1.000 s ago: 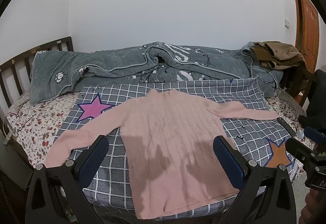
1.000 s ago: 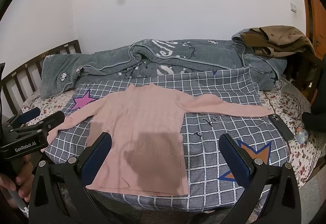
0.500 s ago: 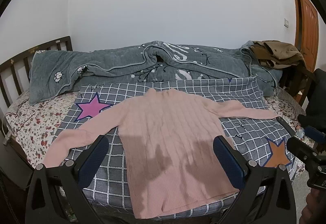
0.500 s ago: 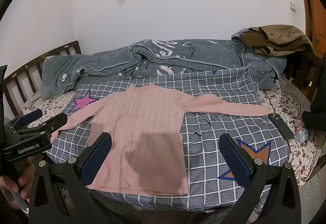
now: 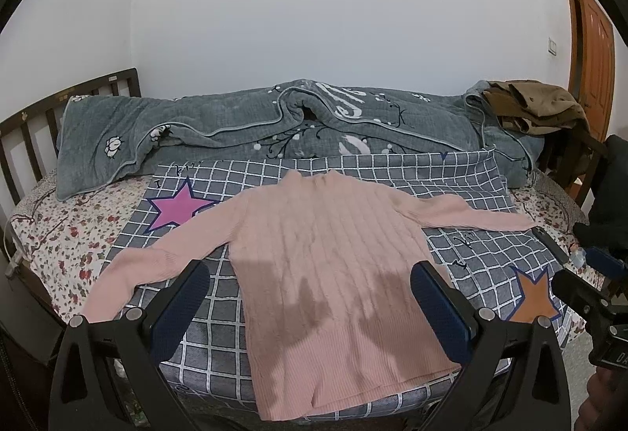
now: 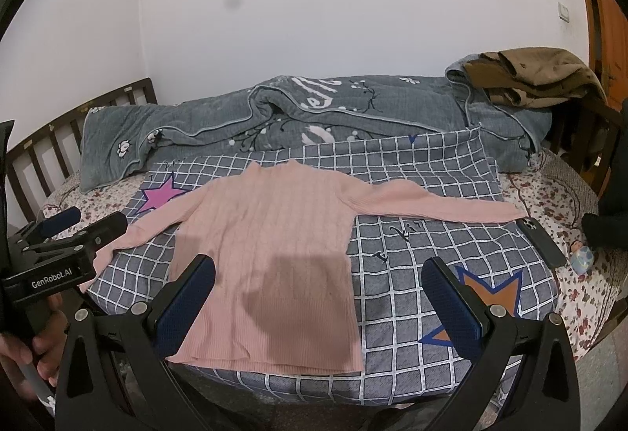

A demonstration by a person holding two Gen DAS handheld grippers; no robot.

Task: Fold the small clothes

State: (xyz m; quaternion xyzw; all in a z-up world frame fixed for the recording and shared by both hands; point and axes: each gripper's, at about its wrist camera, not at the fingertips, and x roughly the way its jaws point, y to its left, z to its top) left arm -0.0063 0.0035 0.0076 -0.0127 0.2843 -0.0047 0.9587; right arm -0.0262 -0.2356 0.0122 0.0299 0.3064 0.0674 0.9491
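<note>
A pink ribbed sweater (image 5: 325,254) lies flat and face up on a grey checked cloth (image 5: 471,172), both sleeves spread out sideways; it also shows in the right wrist view (image 6: 274,234). My left gripper (image 5: 310,309) is open and empty, held above the sweater's hem. My right gripper (image 6: 318,301) is open and empty, above the hem's right side. The left gripper also shows at the left edge of the right wrist view (image 6: 70,231).
A grey quilt (image 5: 274,125) is bunched along the wall. Brown clothes (image 5: 537,105) are piled at the back right. A dark phone (image 6: 541,240) and a small round object (image 6: 581,259) lie on the floral sheet at the right. A wooden headboard (image 5: 23,132) is at the left.
Both grippers have drifted very slightly; the view has shifted a little. The sweater has not moved and both grippers stay open.
</note>
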